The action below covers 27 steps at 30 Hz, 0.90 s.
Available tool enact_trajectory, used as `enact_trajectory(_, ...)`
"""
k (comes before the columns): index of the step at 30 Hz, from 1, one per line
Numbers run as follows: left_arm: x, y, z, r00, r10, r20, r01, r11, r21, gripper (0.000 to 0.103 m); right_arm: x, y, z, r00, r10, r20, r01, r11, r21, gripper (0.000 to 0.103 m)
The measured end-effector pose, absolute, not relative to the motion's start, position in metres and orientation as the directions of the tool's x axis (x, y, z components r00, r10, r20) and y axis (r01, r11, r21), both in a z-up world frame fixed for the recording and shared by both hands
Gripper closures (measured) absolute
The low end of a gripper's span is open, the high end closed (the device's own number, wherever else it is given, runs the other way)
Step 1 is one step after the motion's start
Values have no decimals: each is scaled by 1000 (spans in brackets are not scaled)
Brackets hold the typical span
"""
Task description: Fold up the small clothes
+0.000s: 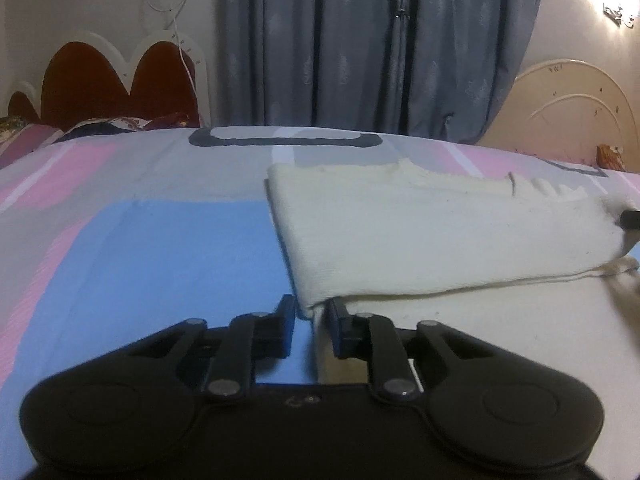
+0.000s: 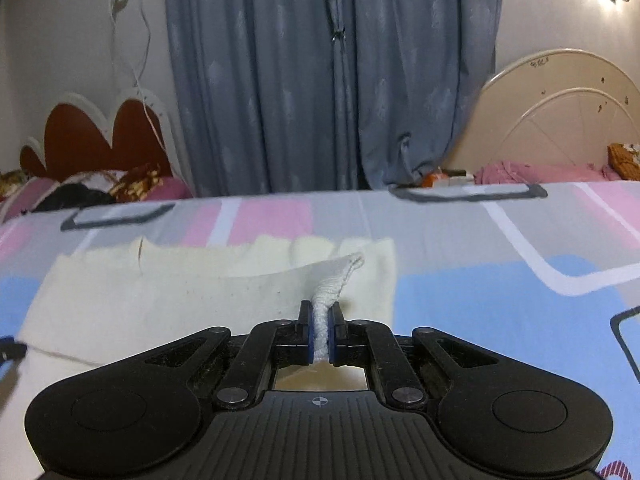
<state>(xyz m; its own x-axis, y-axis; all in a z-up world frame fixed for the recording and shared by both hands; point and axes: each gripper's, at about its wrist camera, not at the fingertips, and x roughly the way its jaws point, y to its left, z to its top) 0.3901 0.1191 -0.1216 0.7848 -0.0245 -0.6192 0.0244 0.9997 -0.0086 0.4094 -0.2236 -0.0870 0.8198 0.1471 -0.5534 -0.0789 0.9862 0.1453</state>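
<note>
Cream cloth (image 1: 420,232) on patterned bedsheet (image 1: 160,248), blue curtain (image 1: 360,40) beyond

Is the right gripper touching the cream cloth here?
Touching. The right wrist view shows the right gripper pinching a bunched edge of the cream cloth between both fingers.

Hanging at the back of the room grey-blue pleated curtains (image 2: 332,76), standing at left a scalloped red-and-white headboard (image 1: 120,84), curving at right a cream arched headboard (image 2: 560,116), spreading below a pink, blue and grey patchwork bedsheet (image 2: 500,248), glowing top right a bright wall light (image 1: 620,4)
</note>
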Motion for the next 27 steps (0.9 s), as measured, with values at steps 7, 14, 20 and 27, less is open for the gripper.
enact_trajectory(7, 394, 121, -121, 773, -40, -633, 36, 999, -18, 88, 408, -228, -92, 809, 146, -569, -70, 986, 152, 98)
enact_trajectory(14, 393, 120, -121, 774, -6, -633, 24, 999, 20, 69, 415, -230, -106, 783, 134, -608, -54, 987, 149, 97)
enact_trajectory(20, 378, 127, -100, 833, -9, -553, -3, 1000, -20, 58, 393, -238, -94, 856, 52, -515, 7, 994, 113, 63)
enact_trajectory(27, 412, 55, -112, 798, -124, -590, 151, 988, -3, 54, 408, -163, -103, 775, 241, -584, -236, 968, 87, 69)
